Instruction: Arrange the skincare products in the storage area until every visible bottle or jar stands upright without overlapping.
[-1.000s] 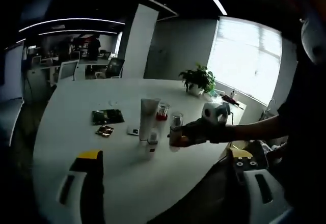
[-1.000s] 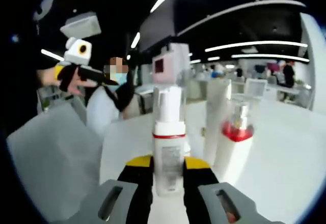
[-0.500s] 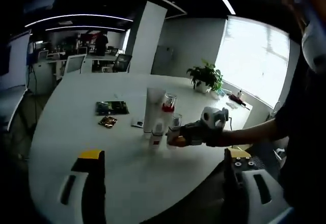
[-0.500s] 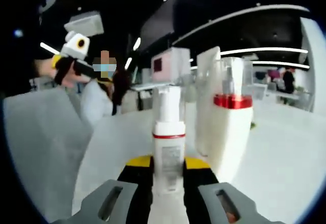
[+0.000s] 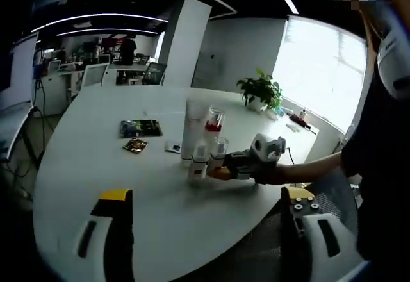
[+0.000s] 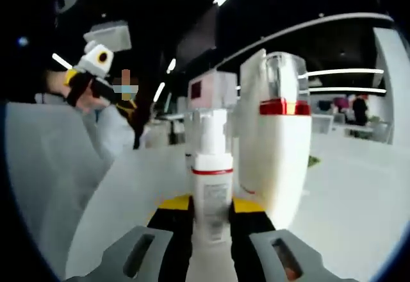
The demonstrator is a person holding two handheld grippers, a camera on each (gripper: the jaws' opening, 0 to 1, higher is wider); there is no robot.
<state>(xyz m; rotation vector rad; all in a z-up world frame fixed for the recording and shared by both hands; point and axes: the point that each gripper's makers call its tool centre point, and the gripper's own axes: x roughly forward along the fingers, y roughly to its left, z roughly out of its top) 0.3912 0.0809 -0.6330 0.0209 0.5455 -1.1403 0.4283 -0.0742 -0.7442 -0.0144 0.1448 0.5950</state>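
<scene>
My right gripper (image 6: 211,206) is shut on a small white pump bottle (image 6: 212,182) with a red ring, held upright just above the white table (image 6: 359,199). Close on its right stands a bigger white bottle (image 6: 278,160) with a red band and clear cap, and a white tube (image 6: 251,96) stands behind that. In the left gripper view the right gripper (image 5: 224,172) holds its bottle (image 5: 220,149) beside another small bottle (image 5: 198,165), the red-banded bottle (image 5: 213,120) and the tube (image 5: 191,128). My left gripper (image 5: 206,195) is wide open above the table's near edge, with nothing between its fingers.
Two dark packets (image 5: 139,128) and a small white item (image 5: 172,146) lie left of the bottles. A potted plant (image 5: 261,93) stands at the table's far side. A person's sleeve (image 5: 320,163) reaches in from the right. The left gripper (image 6: 96,61) shows up high in the right gripper view.
My right gripper has carried the pump bottle closer to the red-banded bottle and tube, which now loom larger beside it. The left gripper stays open; its view has shifted slightly.
</scene>
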